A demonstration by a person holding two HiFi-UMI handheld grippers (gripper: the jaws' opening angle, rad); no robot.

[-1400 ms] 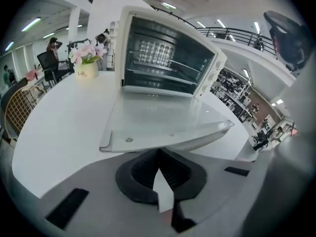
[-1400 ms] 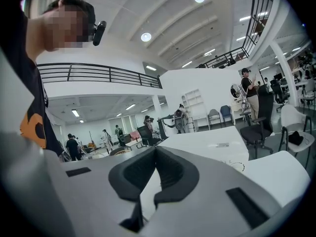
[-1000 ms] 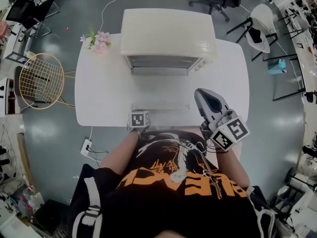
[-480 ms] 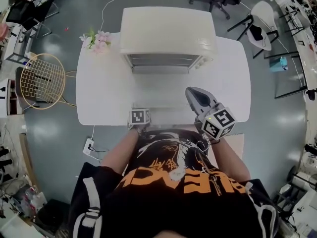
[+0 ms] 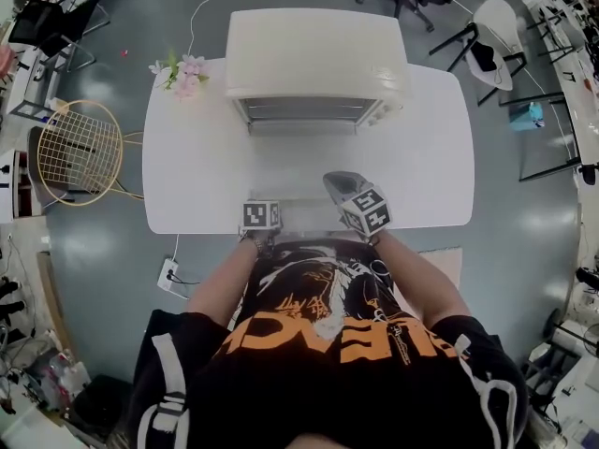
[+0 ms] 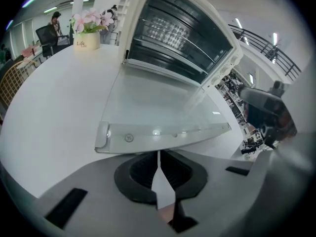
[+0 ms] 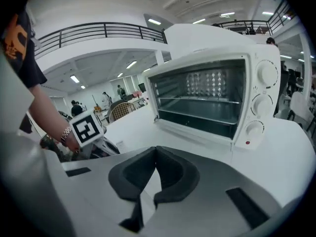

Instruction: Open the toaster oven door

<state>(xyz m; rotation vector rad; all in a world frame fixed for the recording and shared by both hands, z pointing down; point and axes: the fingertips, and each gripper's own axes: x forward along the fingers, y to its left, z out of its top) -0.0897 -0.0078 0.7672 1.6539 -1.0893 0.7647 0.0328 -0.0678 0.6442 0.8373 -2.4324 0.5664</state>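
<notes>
- The oven (image 5: 318, 54) sits at the back of the table (image 5: 187, 157), and its door (image 6: 163, 102) is already swung right down, lying about flat in front of the open cavity; the racks inside show plainly in both gripper views
- By the look of it, the task's main step is done: the door needs no further pull, and all that seems left is to take your grippers away
- Your left gripper (image 6: 158, 154) sits just short of the handle (image 6: 163, 132) along the door's front edge; its jaws are all but together, having just parted by a crack, and nothing lies between them, so you no longer grip the handle
- Your right gripper (image 7: 156, 149) has its jaws closed on nothing and points across the table at the oven front, well clear of the door
- Against the earlier frames, the door is down in all of them and does not move, and the oven stays put
- Your left gripper keeps its place at the near table edge
- Your right gripper is the big change: it has come in from the right side and now sits near the left one, over the table's near edge by the door's front
</notes>
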